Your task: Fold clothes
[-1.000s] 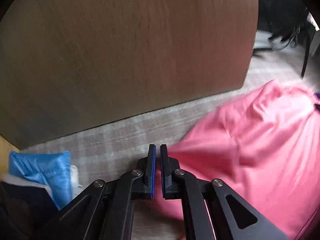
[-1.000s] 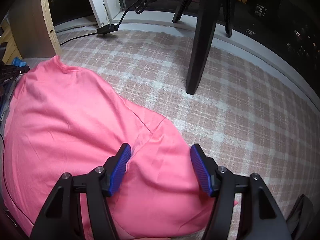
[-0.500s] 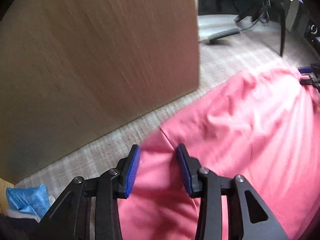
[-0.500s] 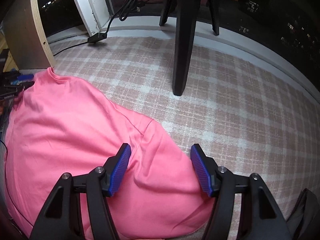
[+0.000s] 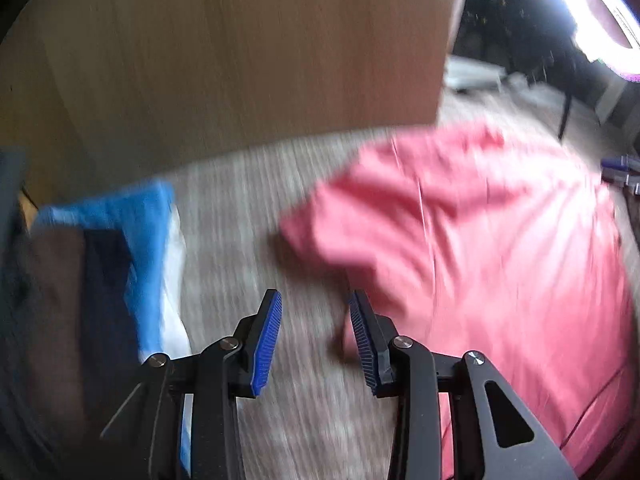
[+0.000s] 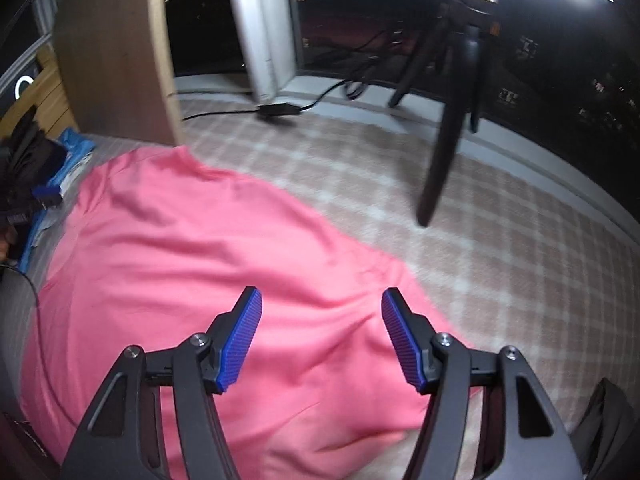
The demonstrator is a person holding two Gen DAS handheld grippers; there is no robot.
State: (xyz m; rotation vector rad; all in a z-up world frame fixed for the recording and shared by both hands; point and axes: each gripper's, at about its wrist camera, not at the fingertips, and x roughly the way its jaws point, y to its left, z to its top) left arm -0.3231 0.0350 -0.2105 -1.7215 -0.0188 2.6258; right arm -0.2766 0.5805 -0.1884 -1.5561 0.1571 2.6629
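Note:
A pink garment (image 5: 480, 240) lies spread on the checked carpet (image 5: 248, 240), blurred in the left wrist view. My left gripper (image 5: 314, 312) hangs open over bare carpet just left of the garment's edge, with nothing between its blue pads. In the right wrist view the same pink garment (image 6: 200, 260) fills the lower left. My right gripper (image 6: 322, 308) stands open above its near part, and the cloth lies below the pads, not pinched. The left gripper (image 6: 44, 198) shows small at the garment's far left edge.
A wooden panel (image 5: 240, 60) stands behind the carpet. A pile of blue, white and dark clothes (image 5: 148, 248) lies left of my left gripper. Black tripod legs (image 6: 444, 152), a cable and a power brick (image 6: 280, 110) sit beyond the garment by the window.
My left gripper opened from shut at the pink garment's edge and swung left, off the cloth onto bare carpet. The right gripper stayed open and rose a little.

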